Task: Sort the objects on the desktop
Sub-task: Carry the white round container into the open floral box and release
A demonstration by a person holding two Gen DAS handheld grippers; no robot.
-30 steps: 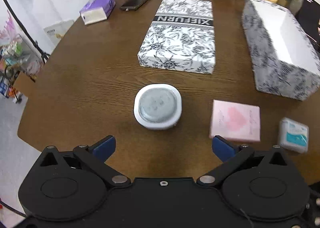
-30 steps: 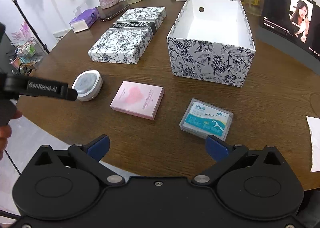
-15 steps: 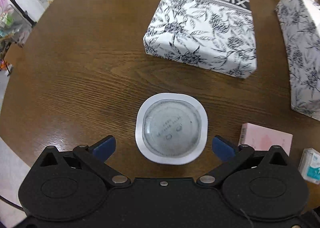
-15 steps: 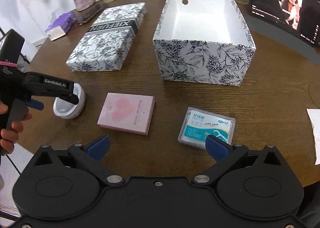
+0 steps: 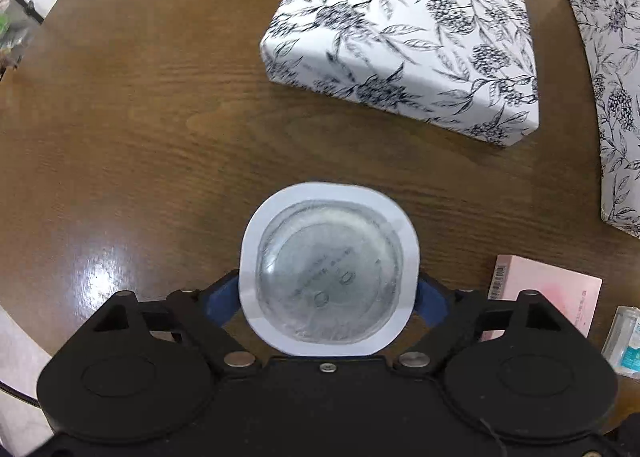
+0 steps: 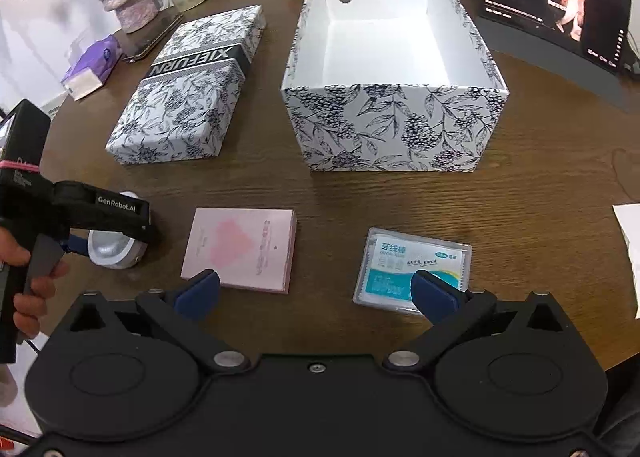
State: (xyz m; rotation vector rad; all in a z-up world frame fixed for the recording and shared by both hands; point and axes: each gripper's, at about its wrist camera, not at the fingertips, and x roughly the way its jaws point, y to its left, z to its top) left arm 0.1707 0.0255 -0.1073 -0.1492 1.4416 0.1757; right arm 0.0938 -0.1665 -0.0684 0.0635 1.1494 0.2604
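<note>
We see the white round-cornered container point(image 5: 329, 269) on the bench point(image 5: 140, 129), left of the pink card box point(image 6: 240, 249), between the left gripper point(image 5: 328, 297) jaws, closed against its sides. The right gripper point(image 6: 316, 289), jaws wide and empty, hovers level near the floss pick box point(image 6: 412, 261).

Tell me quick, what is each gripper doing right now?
Left gripper: fingers closed around the rounded-square white container with a clear lid.
Right gripper: open, holding nothing.

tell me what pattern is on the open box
Dark blue-black leaves and berries on white; plain white inside. Right wrist view.
</note>
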